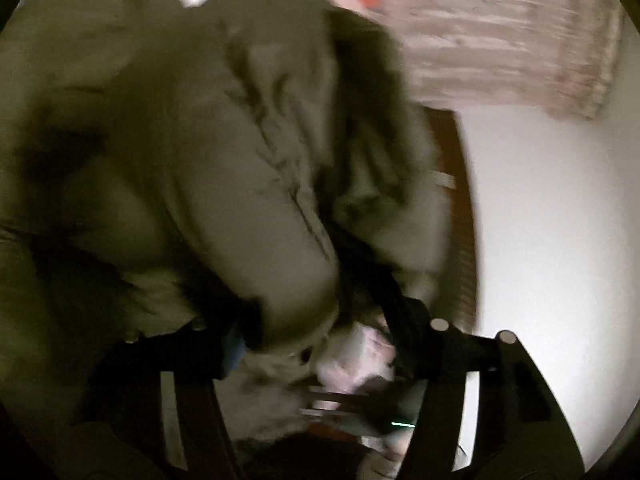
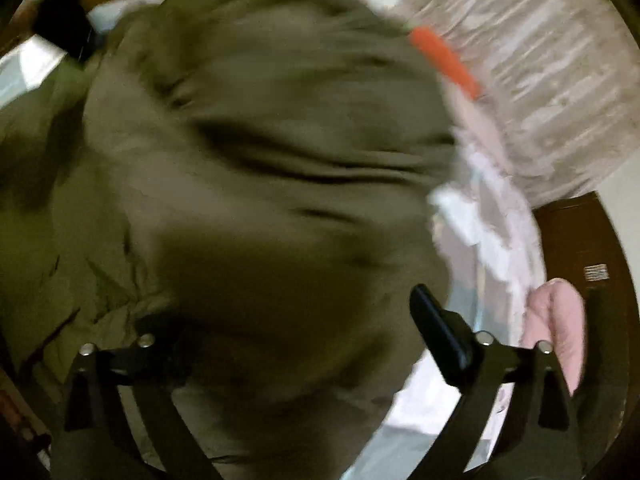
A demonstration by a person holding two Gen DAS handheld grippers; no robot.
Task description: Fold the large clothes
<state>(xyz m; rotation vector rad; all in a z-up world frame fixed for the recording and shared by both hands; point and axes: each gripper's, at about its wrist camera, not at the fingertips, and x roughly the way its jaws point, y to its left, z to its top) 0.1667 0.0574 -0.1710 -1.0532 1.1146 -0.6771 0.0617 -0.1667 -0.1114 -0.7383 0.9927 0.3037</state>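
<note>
A bulky olive-green padded jacket [image 1: 208, 152] is seen heaped on a bed, filling most of both wrist views; its quilted fabric is creased, with a dark lining shown at one opening. In the left wrist view, the left gripper [image 1: 320, 344] is seen with jaws partly closed around the jacket's hem, though blur prevents a firm grip from being confirmed. In the right wrist view, the right gripper [image 2: 304, 340] is held with jaws spread wide over the jacket [image 2: 256, 168], nothing clamped. A striped beige curtain [image 2: 540, 80], an orange strip [image 2: 444, 60] and pink bedding [image 2: 560, 320] are glimpsed. Everything is smeared by motion blur.
</note>
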